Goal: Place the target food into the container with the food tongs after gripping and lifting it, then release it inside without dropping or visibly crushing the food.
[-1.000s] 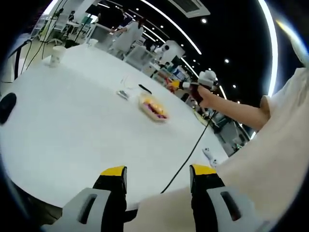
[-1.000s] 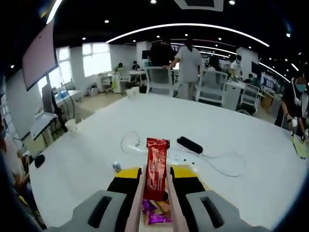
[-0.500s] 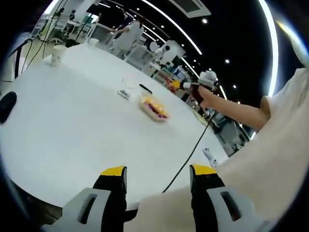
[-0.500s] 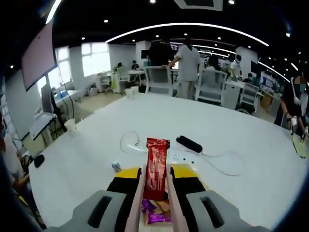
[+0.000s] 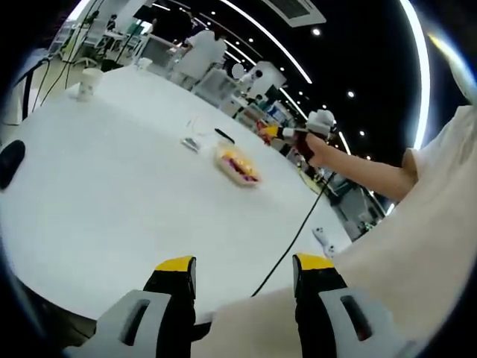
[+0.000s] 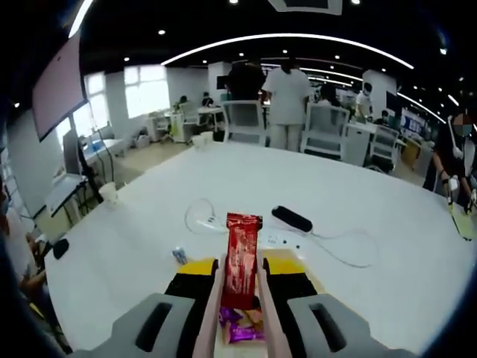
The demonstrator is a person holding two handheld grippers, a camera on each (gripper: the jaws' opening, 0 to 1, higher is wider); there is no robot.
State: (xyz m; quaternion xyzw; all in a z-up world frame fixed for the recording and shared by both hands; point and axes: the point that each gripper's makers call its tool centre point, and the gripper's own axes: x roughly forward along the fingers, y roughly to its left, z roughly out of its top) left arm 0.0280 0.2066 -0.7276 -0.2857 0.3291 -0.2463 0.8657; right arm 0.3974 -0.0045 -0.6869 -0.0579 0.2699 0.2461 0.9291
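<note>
My right gripper is shut on a pair of pale pink food tongs. The tongs pinch a red wrapped snack bar, which stands upright between them above the table. Right under the tongs lies the container with purple and orange wrapped sweets in it. In the left gripper view that same container sits mid-table, and the right gripper hovers above and to the right of it in a person's hand. My left gripper is open with nothing in it, near the table's front edge.
Beyond the snack lie a black power strip, a looped white cable and a small blue item. A paper cup and a black object sit at the left. A black cord runs off the table edge. People and chairs stand past the far side.
The snack stays pinched in the tongs and both grippers hold almost still. People in the background have shifted a little.
</note>
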